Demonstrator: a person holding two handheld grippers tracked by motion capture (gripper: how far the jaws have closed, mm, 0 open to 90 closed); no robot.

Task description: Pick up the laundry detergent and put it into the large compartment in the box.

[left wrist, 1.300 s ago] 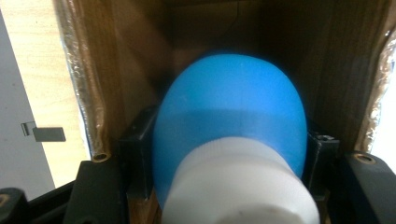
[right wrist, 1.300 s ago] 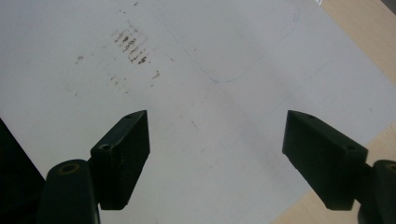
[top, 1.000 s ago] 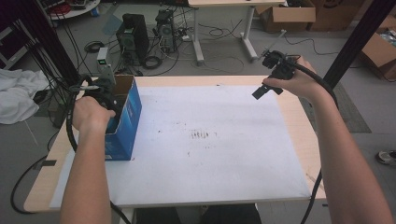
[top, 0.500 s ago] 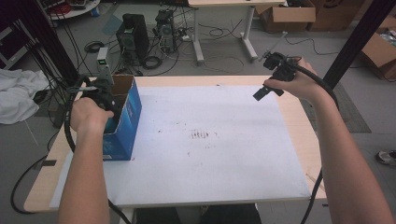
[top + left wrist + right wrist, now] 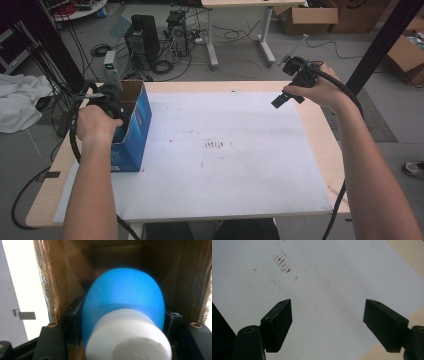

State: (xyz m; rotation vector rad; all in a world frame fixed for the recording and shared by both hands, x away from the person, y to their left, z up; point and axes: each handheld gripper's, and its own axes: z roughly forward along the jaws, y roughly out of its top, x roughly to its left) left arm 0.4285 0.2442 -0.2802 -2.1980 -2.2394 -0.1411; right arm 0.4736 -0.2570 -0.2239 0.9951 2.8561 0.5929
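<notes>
Gripping blue bottle (white cap); jaws closed.

Left hand: slightly nearer the person over the blue box | Right gripper: marginally lower and farther left than 1.0 s ago

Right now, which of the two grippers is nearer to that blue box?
Left. The left gripper is inside the blue box, shut on a blue bottle. The right gripper hangs open above the table's far right corner, well away.
</notes>
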